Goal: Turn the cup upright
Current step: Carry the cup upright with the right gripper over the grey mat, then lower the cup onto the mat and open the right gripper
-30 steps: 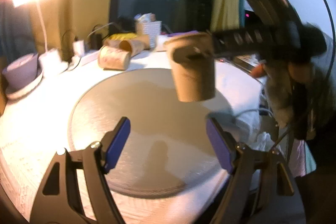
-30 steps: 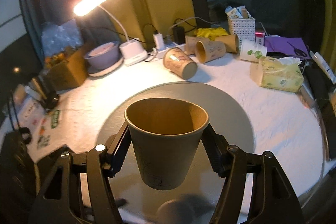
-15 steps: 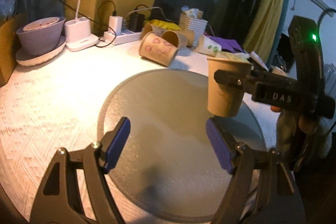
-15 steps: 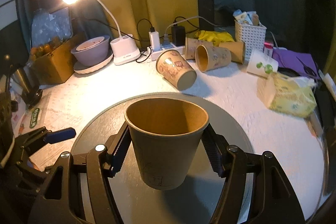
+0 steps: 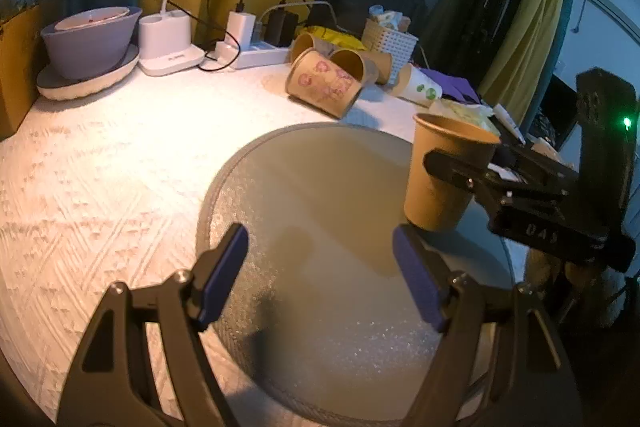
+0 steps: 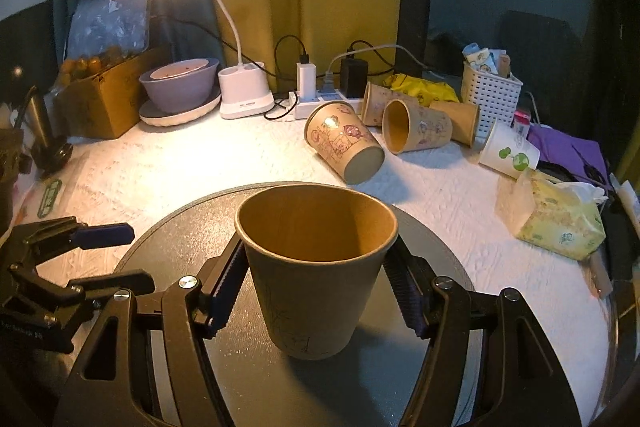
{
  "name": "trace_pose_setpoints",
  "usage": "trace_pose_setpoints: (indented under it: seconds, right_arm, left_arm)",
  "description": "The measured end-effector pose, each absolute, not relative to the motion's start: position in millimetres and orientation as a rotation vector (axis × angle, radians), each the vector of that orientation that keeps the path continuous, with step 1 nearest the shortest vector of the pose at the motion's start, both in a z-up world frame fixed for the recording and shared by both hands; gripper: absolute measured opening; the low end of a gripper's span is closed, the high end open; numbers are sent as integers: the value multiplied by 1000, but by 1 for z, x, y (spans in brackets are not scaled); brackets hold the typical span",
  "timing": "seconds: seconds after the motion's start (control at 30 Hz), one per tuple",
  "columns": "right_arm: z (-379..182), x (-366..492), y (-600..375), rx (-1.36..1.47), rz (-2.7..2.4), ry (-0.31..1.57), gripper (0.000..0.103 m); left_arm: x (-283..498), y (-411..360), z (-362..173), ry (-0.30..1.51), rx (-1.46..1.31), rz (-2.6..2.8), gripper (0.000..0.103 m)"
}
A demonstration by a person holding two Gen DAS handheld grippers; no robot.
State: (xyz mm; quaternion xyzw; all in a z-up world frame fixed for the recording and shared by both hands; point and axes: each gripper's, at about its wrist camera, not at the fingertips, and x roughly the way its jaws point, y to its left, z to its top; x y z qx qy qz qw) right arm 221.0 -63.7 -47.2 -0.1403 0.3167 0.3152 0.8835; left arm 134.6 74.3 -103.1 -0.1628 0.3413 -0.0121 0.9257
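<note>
A brown paper cup (image 6: 316,267) stands upright, mouth up, between the jaws of my right gripper (image 6: 316,291), which is shut on its sides. Its base is at or just above the round grey mat (image 6: 440,267). In the left wrist view the same cup (image 5: 444,175) sits at the mat's right side (image 5: 312,195), held by the right gripper (image 5: 460,167). My left gripper (image 5: 320,275) is open and empty over the mat's front, left of the cup.
Several paper cups lie on their sides behind the mat (image 6: 344,143) (image 6: 416,127). A lit desk lamp (image 6: 244,95), a grey bowl (image 6: 180,83), a power strip (image 6: 320,99), a white basket (image 6: 492,95) and a tissue pack (image 6: 556,215) stand on the white cloth.
The right gripper has lowered the upright cup towards the mat. The left gripper has swung left and stayed open and empty.
</note>
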Motion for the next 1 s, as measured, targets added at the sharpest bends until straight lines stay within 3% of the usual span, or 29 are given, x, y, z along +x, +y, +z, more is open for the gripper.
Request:
trace_pose_setpoints:
  seconds: [0.13,0.23,0.5,1.0]
  right_arm:
    - [-52,215,-67,-300,644,665,70]
    - [-53,210,-72,-298,633,666,71]
    - [-58,200,-80,-293,612,697,77]
    - [-55,168,-97,-221,583,785,77]
  left_arm:
    - [132,72,-104,701,-335,-26,77]
    - [129,71,-104,696,-338,-30,84]
    - [119,65,-98,675,-319,-22,84]
    - [87,41,-83,639,-232,25,84]
